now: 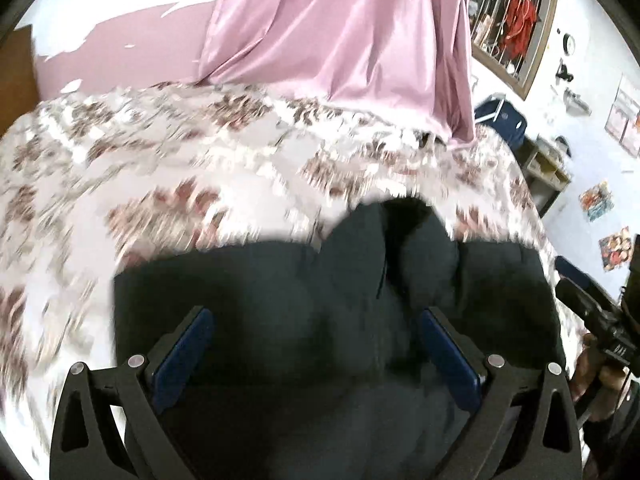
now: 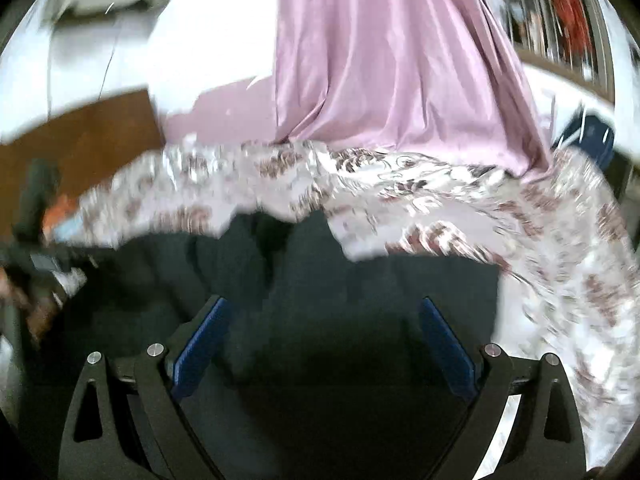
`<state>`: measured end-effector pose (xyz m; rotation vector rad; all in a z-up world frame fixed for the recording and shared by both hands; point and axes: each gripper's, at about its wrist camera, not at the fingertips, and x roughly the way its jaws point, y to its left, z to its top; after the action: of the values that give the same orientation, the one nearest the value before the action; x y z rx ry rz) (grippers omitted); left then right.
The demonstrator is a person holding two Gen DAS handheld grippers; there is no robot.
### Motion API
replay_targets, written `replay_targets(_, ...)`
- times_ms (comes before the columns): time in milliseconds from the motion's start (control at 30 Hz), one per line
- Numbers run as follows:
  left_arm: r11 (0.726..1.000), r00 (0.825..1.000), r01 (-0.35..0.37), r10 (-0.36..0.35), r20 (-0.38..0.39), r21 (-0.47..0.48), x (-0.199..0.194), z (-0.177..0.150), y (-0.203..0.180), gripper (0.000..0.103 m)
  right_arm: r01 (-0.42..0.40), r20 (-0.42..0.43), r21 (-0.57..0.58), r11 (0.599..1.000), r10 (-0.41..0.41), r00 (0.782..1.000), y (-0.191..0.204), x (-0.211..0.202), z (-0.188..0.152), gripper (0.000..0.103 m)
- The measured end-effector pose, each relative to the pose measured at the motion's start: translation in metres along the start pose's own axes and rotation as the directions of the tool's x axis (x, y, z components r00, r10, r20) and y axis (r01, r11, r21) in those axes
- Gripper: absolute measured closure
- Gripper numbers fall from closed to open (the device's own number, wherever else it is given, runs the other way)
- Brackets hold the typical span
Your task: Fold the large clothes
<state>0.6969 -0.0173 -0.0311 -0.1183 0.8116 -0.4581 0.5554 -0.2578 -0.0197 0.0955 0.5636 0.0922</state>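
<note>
A large dark garment (image 1: 320, 300) lies on a floral bedspread (image 1: 160, 168), bunched into folds at its far edge. My left gripper (image 1: 316, 320) is open just above it, with its blue-padded fingers (image 1: 188, 344) spread wide over the cloth and nothing between them. In the right wrist view the same dark garment (image 2: 320, 300) fills the lower middle. My right gripper (image 2: 322, 312) is open over it, blue pads (image 2: 444, 344) far apart. The other gripper and a hand (image 1: 600, 344) show at the right edge of the left wrist view.
A pink satin curtain (image 1: 344, 40) hangs at the far side of the bed. A barred window (image 1: 508, 12), a blue bag (image 1: 504, 116) and a low shelf (image 1: 548, 164) stand at the right. A brown wooden board (image 2: 80, 136) is at the left.
</note>
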Motion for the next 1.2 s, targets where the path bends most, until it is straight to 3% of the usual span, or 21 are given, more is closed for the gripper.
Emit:
replay_targets(133,0.988,0.992,0.127,-0.127,0.011,-0.088,0.047,0.035,0.000,0.001,-0.094,-0.029,0.142,0.985,0.099,0.995,-0.008,0.067,0.054,0.011)
replay_targets(200,0.988,0.992,0.127,-0.127,-0.003,-0.087,0.067,0.043,-0.005,0.007,-0.115,-0.114,0.200,0.973,0.140,0.984,-0.006,0.108,0.077,0.018)
replay_targets(233,0.989,0.992,0.123,-0.124,-0.009,-0.088,0.078,0.046,-0.004,0.014,-0.110,-0.149,0.203,0.973,0.142,0.979,-0.002,0.124,0.083,0.029)
replay_targets(267,0.989,0.992,0.120,-0.122,-0.018,-0.088,0.084,0.046,-0.005,0.020,-0.099,-0.169,0.196,0.976,0.133,0.977,0.002,0.133,0.086,0.037)
replay_targets(367,0.988,0.991,0.123,-0.127,-0.043,-0.097,0.103,0.042,-0.004,0.031,-0.049,-0.267,0.172,0.984,0.094,0.959,0.006,0.169,0.090,0.039)
replay_targets(500,0.982,0.990,0.137,-0.140,-0.016,-0.132,0.113,0.041,0.001,0.038,-0.032,-0.333,0.269,0.963,0.124,0.935,-0.005,0.207,0.074,0.044)
replay_targets(533,0.983,0.991,0.133,-0.135,-0.009,-0.131,0.114,0.042,0.001,0.051,-0.031,-0.343,0.287,0.958,0.132,0.930,-0.008,0.214,0.070,0.053)
replay_targets(567,0.984,0.993,0.120,-0.121,-0.002,-0.129,0.113,0.042,0.001,0.077,-0.025,-0.351,0.298,0.954,0.134,0.927,-0.008,0.220,0.066,0.059)
replay_targets(600,0.988,0.996,0.084,-0.083,0.008,-0.133,0.111,0.041,0.001,0.091,-0.016,-0.364,0.302,0.953,0.131,0.922,-0.007,0.224,0.060,0.059)
replay_targets(633,0.989,0.999,0.037,-0.037,0.006,-0.142,0.109,0.040,0.001,0.095,-0.005,-0.374,0.305,0.952,0.124,0.919,-0.006,0.226,0.056,0.060)
replay_targets(667,0.988,1.000,0.003,0.000,0.019,-0.153,0.103,0.038,0.001,0.096,0.008,-0.370,0.317,0.948,0.116,0.922,-0.005,0.225,0.053,0.068)
replay_targets(733,0.989,0.998,-0.028,0.036,0.053,-0.143,0.088,0.034,0.000,0.097,0.042,-0.319,0.368,0.929,0.084,0.944,-0.004,0.217,0.048,0.081)
replay_targets(867,0.988,0.993,-0.003,0.021,0.115,-0.157,0.047,0.031,0.013,0.097,-0.001,-0.190,0.344,0.939,0.071,0.979,0.002,0.174,0.055,0.092)
replay_targets(967,0.984,0.989,-0.019,0.045,0.143,-0.176,0.017,0.018,0.026,0.098,-0.096,-0.102,0.317,0.943,0.134,0.986,-0.001,0.129,0.056,0.094)
replay_targets(1067,0.990,0.988,-0.039,0.059,0.145,-0.138,-0.005,-0.001,0.025,0.098,-0.157,-0.066,0.298,0.941,0.184,0.981,-0.009,0.093,0.046,0.095)
replay_targets(1133,0.995,0.988,-0.071,0.079,0.132,-0.067,-0.013,-0.014,0.014,0.099,-0.159,-0.094,0.255,0.954,0.188,0.978,-0.011,0.080,0.034,0.096)
replay_targets(1200,0.995,0.989,-0.096,0.096,0.112,-0.004,-0.016,-0.028,0.005,0.099,-0.117,-0.141,0.176,0.978,0.142,0.980,-0.008,0.073,0.020,0.097)
